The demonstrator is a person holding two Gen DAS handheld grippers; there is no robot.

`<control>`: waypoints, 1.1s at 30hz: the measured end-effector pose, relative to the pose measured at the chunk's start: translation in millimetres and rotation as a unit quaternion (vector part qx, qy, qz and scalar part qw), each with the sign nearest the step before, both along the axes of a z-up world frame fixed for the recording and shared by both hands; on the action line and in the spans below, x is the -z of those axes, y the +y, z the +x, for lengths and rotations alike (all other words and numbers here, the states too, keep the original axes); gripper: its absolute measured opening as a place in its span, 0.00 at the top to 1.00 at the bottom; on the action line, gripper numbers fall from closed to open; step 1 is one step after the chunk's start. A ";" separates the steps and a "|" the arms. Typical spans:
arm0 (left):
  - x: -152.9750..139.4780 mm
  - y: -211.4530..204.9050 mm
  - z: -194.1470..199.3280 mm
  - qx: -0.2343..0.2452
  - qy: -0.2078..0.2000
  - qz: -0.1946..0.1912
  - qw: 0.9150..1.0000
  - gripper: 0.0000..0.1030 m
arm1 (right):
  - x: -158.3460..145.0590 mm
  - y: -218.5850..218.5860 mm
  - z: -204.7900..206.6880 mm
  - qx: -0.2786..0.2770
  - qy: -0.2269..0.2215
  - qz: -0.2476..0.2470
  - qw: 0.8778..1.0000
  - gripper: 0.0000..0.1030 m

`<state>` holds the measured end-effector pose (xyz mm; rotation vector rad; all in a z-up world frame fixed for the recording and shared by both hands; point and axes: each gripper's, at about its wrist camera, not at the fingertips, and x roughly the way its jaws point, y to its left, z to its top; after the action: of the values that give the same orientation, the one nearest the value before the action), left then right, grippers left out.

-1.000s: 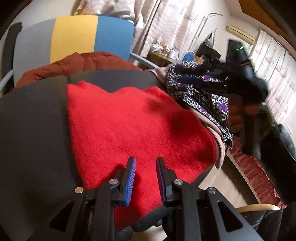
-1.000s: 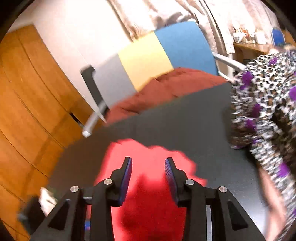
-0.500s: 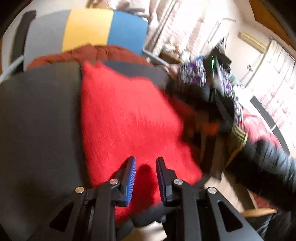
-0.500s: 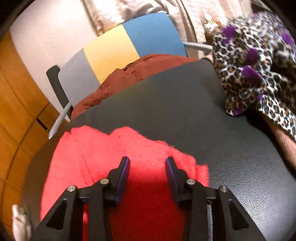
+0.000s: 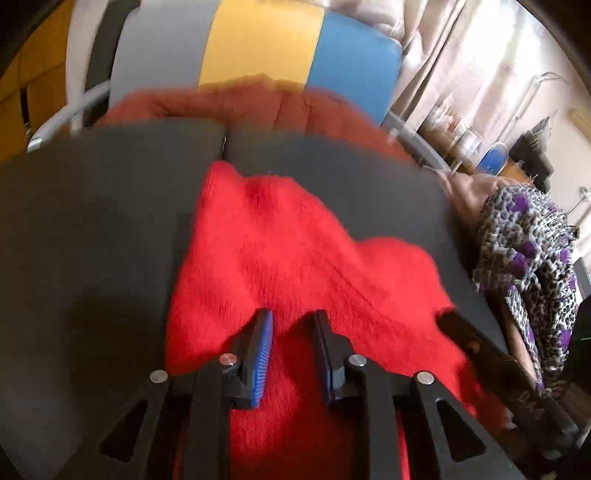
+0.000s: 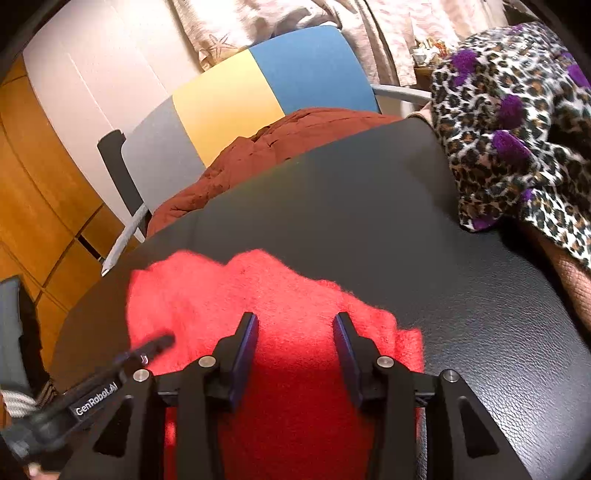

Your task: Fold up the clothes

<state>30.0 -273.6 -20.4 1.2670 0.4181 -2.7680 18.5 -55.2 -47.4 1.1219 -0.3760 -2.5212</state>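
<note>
My red knit point(image 6: 280, 317) lies flat on the black worktop point(image 6: 369, 206), soft and fuzzy, probably light. Both tools hover open, right tool point(image 6: 295, 345) just widened, left tool point(image 5: 291, 345) narrower. I'd pinch an edge.

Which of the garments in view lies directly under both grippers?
The red fuzzy sweater, spread on the black surface. The leopard-print garment is heaped off to the side; the rust-brown one lies beyond the far edge.

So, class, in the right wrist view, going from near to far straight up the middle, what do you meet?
Right gripper → red sweater → black leather surface → rust-brown quilted cloth → grey, yellow and blue chair back → pale curtain.
</note>
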 end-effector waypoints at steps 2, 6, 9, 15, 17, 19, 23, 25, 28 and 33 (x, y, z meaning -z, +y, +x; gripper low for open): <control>1.7 1.9 -9.0 0.004 0.003 -0.016 1.000 0.77 | 1.3 -5.6 -6.0 -0.003 0.002 0.005 1.000 0.55; 3.2 -8.1 -38.3 0.006 -0.002 -0.016 1.000 0.77 | 1.8 -19.0 -29.5 -0.003 -0.004 0.005 1.000 0.55; 0.8 -8.9 -54.9 0.007 -0.008 -0.027 1.000 0.77 | 1.5 -29.6 -42.6 -0.005 -0.007 0.012 1.000 0.55; -10.4 -15.4 -22.5 0.004 -0.008 -0.013 1.000 0.77 | -0.2 -22.0 -32.0 -0.016 -0.009 -0.011 1.000 0.54; -12.8 -28.6 -10.9 0.006 -0.010 0.021 1.000 0.78 | -0.4 -20.2 -25.9 -0.030 -0.008 -0.018 0.999 0.54; -20.9 -43.9 11.5 0.012 -0.002 0.061 0.998 0.73 | -0.9 -20.0 -20.7 -0.045 -0.007 -0.023 0.999 0.50; -31.9 -71.4 57.9 0.018 0.022 0.129 0.991 0.65 | -6.5 -12.1 -16.6 -0.065 -0.015 -0.060 0.996 0.35; -31.0 -85.2 79.7 0.019 0.030 0.180 0.983 0.59 | -13.6 -4.2 -16.5 -0.076 -0.031 -0.089 0.993 0.27; -21.3 -103.2 100.5 0.028 0.030 0.255 0.966 0.57 | -27.0 18.6 -9.5 -0.086 -0.037 -0.134 0.987 0.13; 2.4 -117.8 113.8 0.031 0.024 0.349 0.936 0.50 | -18.5 64.9 7.0 -0.111 -0.086 -0.157 0.977 0.00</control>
<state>143.8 -391.4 -22.8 1.3171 1.4896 -2.7927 25.5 9.7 -28.9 1.1841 -0.6330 -2.0888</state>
